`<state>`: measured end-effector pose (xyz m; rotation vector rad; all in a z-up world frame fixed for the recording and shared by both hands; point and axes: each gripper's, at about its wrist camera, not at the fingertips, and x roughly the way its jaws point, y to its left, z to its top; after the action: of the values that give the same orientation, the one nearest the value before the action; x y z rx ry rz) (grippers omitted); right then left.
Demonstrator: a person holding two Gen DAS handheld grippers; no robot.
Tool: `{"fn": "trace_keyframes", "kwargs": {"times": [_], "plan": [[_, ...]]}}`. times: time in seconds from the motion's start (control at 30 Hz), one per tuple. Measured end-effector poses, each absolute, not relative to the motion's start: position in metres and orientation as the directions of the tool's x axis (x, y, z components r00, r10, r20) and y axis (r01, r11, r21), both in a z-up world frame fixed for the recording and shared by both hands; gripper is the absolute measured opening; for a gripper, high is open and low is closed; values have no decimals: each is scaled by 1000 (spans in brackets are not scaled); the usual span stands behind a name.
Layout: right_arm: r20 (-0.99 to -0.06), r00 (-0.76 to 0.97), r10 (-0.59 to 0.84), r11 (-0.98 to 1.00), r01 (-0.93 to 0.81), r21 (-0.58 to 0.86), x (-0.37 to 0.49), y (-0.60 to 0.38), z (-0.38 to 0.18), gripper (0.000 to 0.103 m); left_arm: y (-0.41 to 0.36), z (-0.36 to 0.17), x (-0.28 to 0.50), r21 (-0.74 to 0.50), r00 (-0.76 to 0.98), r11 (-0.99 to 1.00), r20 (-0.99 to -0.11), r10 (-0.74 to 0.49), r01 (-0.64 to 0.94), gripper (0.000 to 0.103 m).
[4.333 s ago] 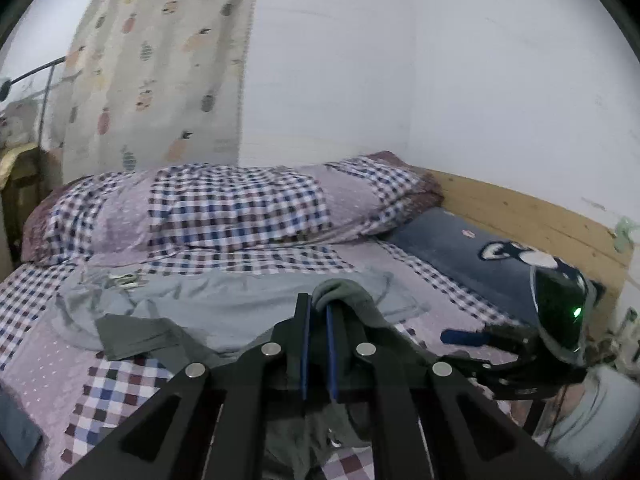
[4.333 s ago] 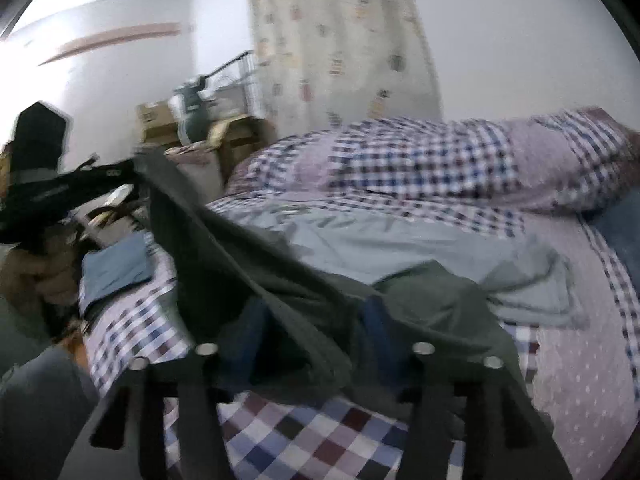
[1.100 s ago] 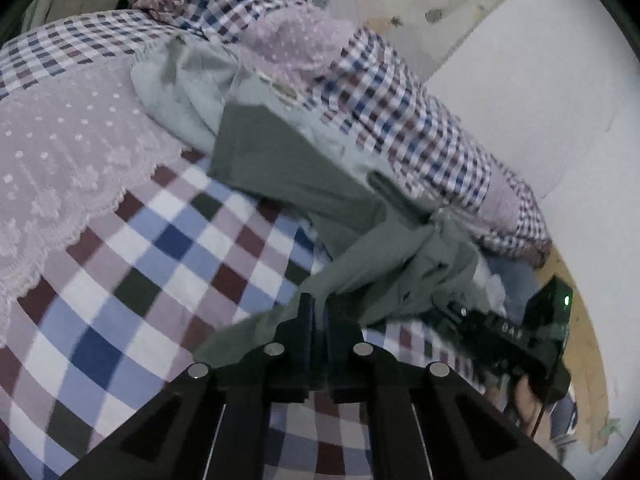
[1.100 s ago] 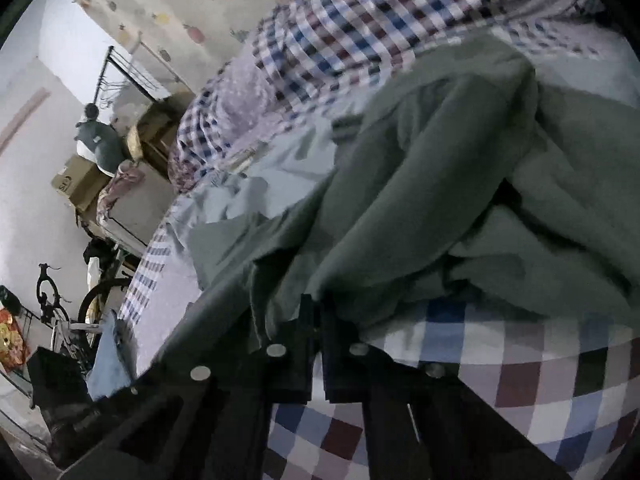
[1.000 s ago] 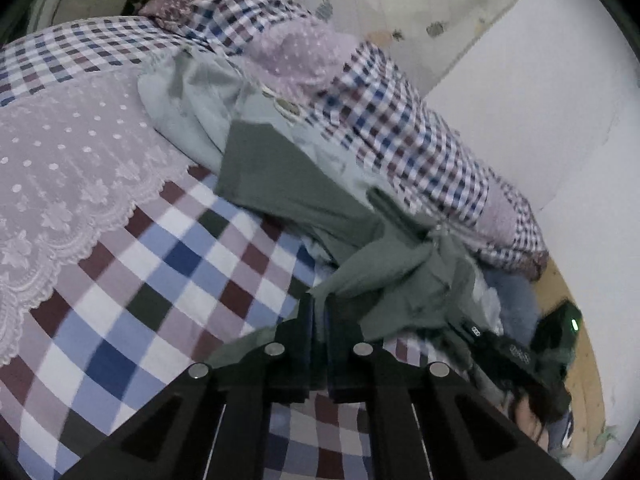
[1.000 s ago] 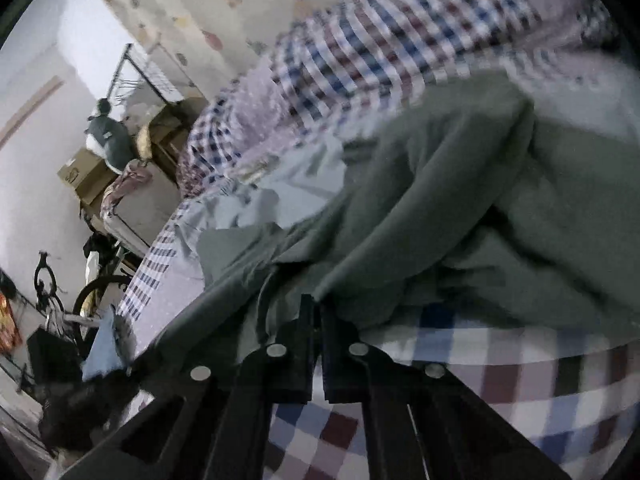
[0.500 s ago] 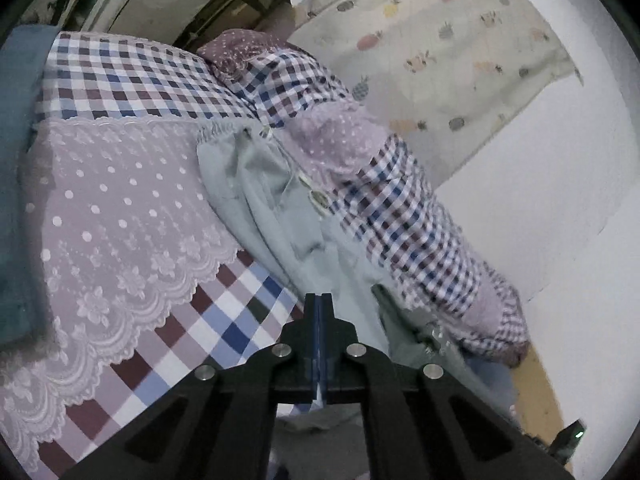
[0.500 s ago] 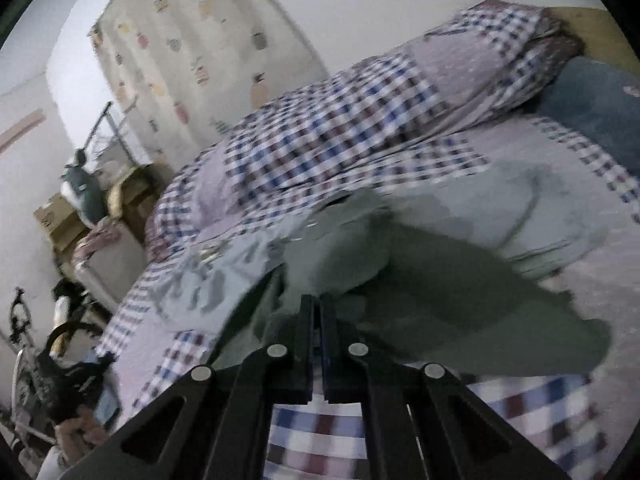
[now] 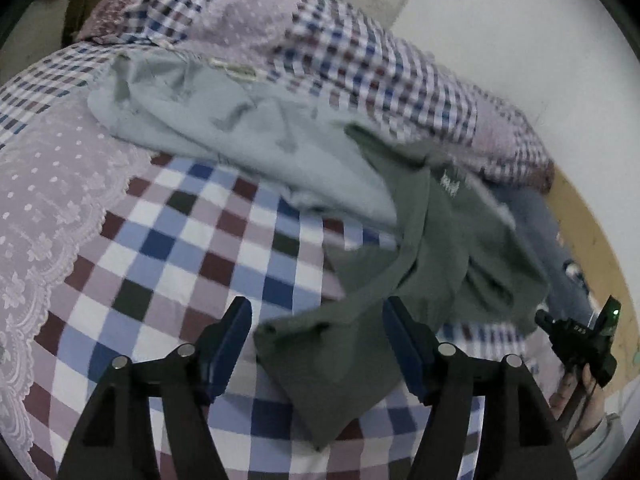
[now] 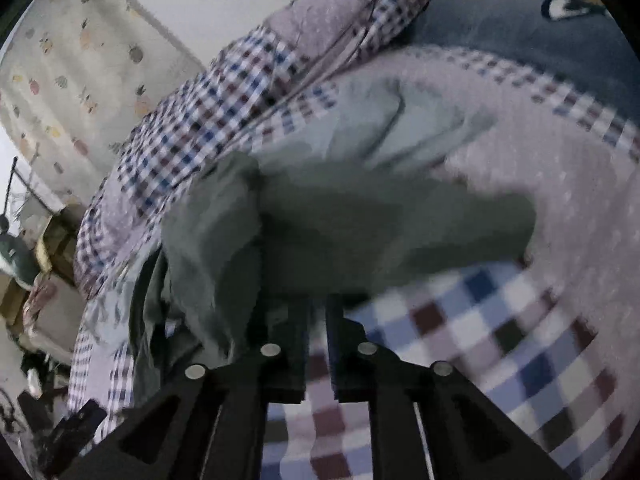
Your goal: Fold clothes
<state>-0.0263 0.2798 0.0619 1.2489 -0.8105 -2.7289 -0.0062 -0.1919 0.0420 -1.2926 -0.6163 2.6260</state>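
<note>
A dark green garment (image 9: 432, 248) lies crumpled on the checked bedspread (image 9: 168, 248). One end of it trails between the fingers of my left gripper (image 9: 318, 332), which is open and grips nothing. In the right wrist view the green garment (image 10: 360, 224) bunches right at the tips of my right gripper (image 10: 316, 312). Its fingers stand nearly together with the cloth's edge pinched at them. A pale grey-blue garment (image 9: 240, 132) is spread behind the green one, against the pillows. The right gripper (image 9: 576, 340) shows at the far right, held by a hand (image 9: 584, 396).
Checked pillows (image 9: 360, 52) line the wall behind the clothes. A dark blue cushion (image 10: 520, 28) lies by the wooden headboard (image 9: 588, 232). A lace-edged lilac cover (image 9: 44, 184) is at the left. Furniture and clutter (image 10: 36, 264) stand beyond the bed's left side.
My left gripper has opened and let go of the green garment, whose end now rests on the bedspread. The right gripper has tilted down toward the bed, still at the cloth.
</note>
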Motion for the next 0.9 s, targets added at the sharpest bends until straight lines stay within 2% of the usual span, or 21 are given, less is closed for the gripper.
{"fn": "trace_keyframes", "kwargs": {"times": [0.17,0.27,0.3,0.33,0.37,0.4,0.53,0.7,0.77,0.8,0.87,0.9], "plan": [[-694,-638,-335,-873,-68,484,-15,244,40,32,-181,16,-6,-371,-495,-926,-818,293,64,71],[-699,-611,-371,-891,22,453,-15,217,32,43,-174,13,-4,-338,-499,-939,-826,264,64,71],[-702,-602,-380,-896,50,442,-17,207,31,45,-173,13,-4,-332,-504,-941,-825,257,64,58],[-704,-596,-386,-898,70,434,-18,200,31,45,-172,13,-3,-330,-509,-942,-823,253,65,29],[-705,-592,-391,-899,84,429,-19,195,30,46,-176,12,-4,-372,-508,-925,-814,283,80,15],[-706,-588,-395,-900,91,427,-22,190,28,49,-180,10,-4,-412,-508,-906,-803,312,95,11],[-715,-572,-402,-898,91,431,-38,175,21,53,-203,21,-1,-512,-589,-849,-730,347,135,9],[-701,-566,-434,-865,43,501,-61,171,9,54,-250,52,16,-650,-777,-747,-541,323,142,9],[-683,-573,-453,-854,58,518,-67,167,10,49,-269,59,24,-707,-825,-693,-470,313,141,9],[-683,-573,-453,-857,70,510,-69,163,12,29,-276,59,26,-732,-837,-666,-448,313,143,9],[-690,-579,-435,-879,108,464,-68,155,21,1,-283,58,28,-751,-847,-643,-435,307,152,9],[-686,-592,-423,-892,139,431,-64,151,29,0,-285,57,29,-755,-849,-637,-433,303,158,9]]}}
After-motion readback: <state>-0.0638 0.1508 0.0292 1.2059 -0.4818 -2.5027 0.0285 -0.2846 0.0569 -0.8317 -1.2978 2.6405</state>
